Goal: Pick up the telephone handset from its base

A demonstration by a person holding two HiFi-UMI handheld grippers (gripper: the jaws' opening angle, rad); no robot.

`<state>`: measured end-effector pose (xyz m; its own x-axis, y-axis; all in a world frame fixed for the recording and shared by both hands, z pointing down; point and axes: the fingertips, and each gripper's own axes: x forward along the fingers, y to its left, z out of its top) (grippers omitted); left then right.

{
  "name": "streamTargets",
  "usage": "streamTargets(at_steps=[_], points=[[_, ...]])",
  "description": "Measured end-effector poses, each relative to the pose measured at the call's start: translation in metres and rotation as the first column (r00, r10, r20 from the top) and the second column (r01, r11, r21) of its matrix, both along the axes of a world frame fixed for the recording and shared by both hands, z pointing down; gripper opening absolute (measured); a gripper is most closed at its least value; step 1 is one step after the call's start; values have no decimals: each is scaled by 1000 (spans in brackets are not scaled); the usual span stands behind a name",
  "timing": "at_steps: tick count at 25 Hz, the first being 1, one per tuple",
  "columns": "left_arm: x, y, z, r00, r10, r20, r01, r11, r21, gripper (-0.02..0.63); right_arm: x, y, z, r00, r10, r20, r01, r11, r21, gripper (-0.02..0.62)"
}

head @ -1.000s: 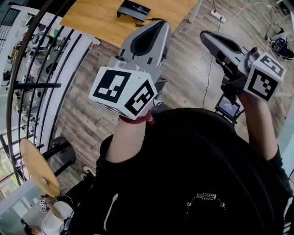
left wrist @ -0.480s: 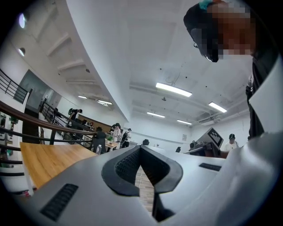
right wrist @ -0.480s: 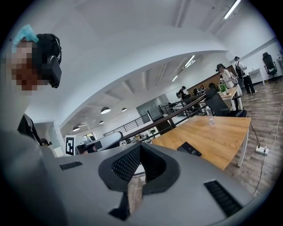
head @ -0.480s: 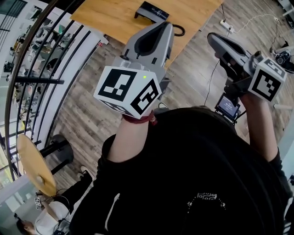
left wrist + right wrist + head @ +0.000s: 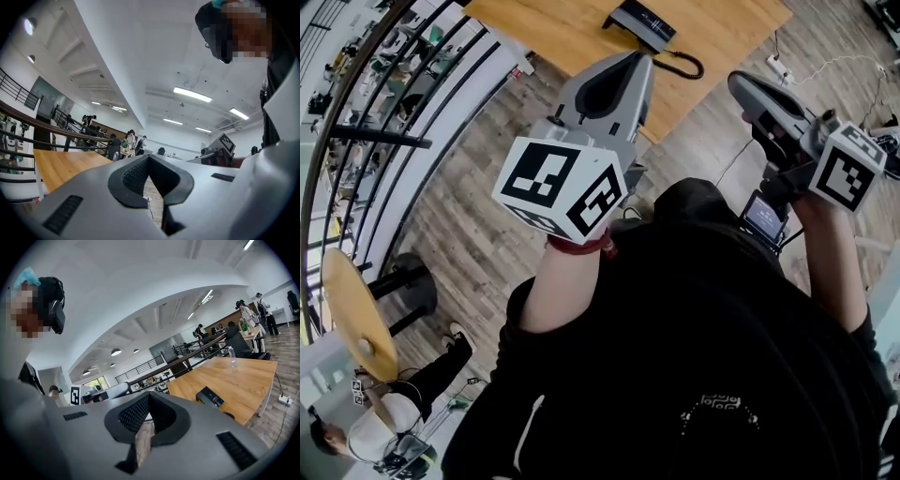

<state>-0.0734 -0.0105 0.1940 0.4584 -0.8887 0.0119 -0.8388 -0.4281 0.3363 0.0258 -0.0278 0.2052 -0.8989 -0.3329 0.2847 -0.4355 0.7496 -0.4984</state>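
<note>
A black telephone (image 5: 639, 23) with its handset on the base sits on a wooden table (image 5: 562, 28) at the top of the head view; its coiled cord (image 5: 684, 66) hangs over the table edge. The phone (image 5: 209, 397) also shows small and far off in the right gripper view. My left gripper (image 5: 633, 58) is held up in the air, short of the table, shut with nothing in it. My right gripper (image 5: 741, 82) is raised beside it, also shut and holding nothing. In both gripper views (image 5: 149, 157) (image 5: 150, 395) the jaws meet at the tips.
A curved black railing (image 5: 412, 103) runs along the left. A round yellow table (image 5: 356, 319) and a dark stool (image 5: 403, 281) stand below it. A power strip (image 5: 778, 66) lies on the wood floor. A water bottle (image 5: 233, 363) stands on the table's far end.
The table and telephone have slid down and right into the head view, so more of them shows. Both grippers stay raised and shut in about the same place.
</note>
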Motion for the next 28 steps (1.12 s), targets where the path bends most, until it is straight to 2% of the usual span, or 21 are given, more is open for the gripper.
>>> streamTargets(at_steps=[7,13,16,20,25,28], points=[[-3,-4,-8,999,-40,34,40,999,-18,5,-9,-14,-11,998,-41,41,41,999,6,17],[0,29,-34,997,-61,41,60,998,10,5,-2,18,-31,998,-41,56,40,999,11,17],[1,35,-20,996,-72,56,71,997,12,5,-6,20,-20,996,-62,61,61,998,28,17],[24,55,11,992,-57,108,58,998,-7,5,7,38,7,994,-67,87,65,998,25,17],[28,31,-4,989,-87,116,87,996,8,5,3,11,-4,989,-120,90,117,992,38,17],[22,39,5,987,-100,127,100,995,1,5,-4,16,3,985,-136,107,133,990,40,17]])
